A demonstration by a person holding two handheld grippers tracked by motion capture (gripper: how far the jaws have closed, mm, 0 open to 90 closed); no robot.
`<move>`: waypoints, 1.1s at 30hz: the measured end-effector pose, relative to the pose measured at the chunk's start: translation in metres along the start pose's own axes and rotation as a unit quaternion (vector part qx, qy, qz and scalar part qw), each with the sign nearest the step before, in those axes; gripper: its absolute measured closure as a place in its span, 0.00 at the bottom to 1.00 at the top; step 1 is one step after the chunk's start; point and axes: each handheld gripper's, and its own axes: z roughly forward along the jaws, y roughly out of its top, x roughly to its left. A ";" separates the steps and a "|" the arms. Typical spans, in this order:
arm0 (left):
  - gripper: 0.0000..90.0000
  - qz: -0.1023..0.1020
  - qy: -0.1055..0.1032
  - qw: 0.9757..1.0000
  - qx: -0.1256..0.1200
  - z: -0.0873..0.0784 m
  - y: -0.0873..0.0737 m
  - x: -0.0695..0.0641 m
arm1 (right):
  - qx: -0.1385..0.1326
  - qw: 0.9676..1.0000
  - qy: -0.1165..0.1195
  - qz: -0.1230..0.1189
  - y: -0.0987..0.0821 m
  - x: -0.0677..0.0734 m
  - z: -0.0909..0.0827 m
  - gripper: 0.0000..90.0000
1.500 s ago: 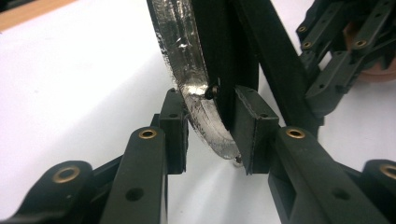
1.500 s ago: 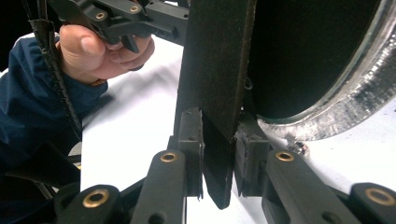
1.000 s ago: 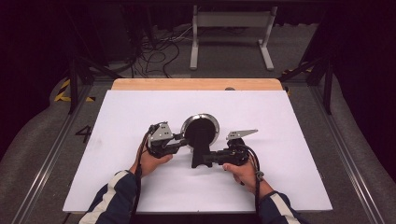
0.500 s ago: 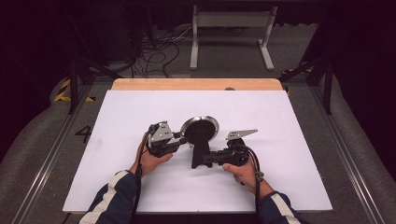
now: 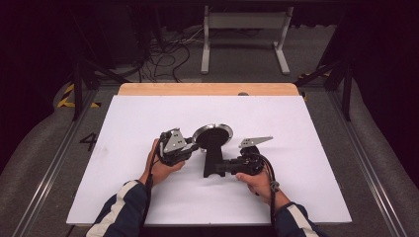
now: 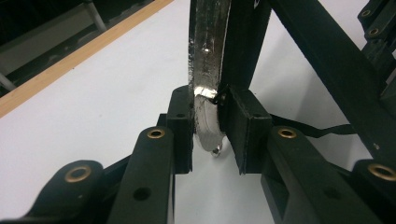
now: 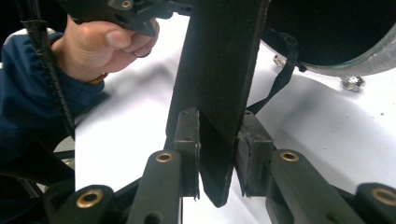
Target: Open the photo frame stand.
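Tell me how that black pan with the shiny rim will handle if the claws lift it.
The pan looks stiff: its metal rim keeps its curve between the left claw pads. The glossy rim may be slippery, so that grip could slide. Its long flat handle, pinched by the right claw, probably makes it tip toward the round end if the rim grip lets go.

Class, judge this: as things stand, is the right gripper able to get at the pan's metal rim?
Probably not at once: the right gripper is shut on the black handle, and the left gripper already clamps the pan's metal rim.

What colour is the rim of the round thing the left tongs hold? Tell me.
Shiny silver rim; best in the left gripper view.
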 end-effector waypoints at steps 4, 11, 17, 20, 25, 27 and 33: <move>0.80 0.010 0.007 1.000 0.000 0.001 0.000 -0.001 | 0.000 1.000 -0.006 -0.003 0.000 0.000 0.001 0.81; 0.79 0.016 0.016 1.000 -0.001 0.001 -0.001 -0.003 | 0.000 1.000 -0.010 -0.001 0.000 -0.001 0.001 0.81; 0.81 0.019 0.010 1.000 0.005 -0.002 -0.003 -0.008 | 0.013 1.000 -0.018 -0.011 -0.005 0.001 0.003 0.81; 0.82 0.018 0.011 1.000 0.005 -0.003 -0.004 -0.012 | 0.017 1.000 -0.021 -0.015 -0.007 0.003 0.003 0.81; 0.83 0.026 0.014 0.999 0.013 -0.005 -0.004 -0.018 | 0.026 0.999 -0.026 -0.019 -0.012 0.005 0.003 0.81; 0.83 0.030 0.017 0.999 0.015 -0.006 -0.004 -0.019 | 0.029 0.999 -0.028 -0.019 -0.013 0.006 0.002 0.81; 0.83 0.040 0.019 0.999 0.022 -0.007 -0.005 -0.023 | 0.034 0.998 -0.040 -0.025 -0.016 0.011 0.001 0.80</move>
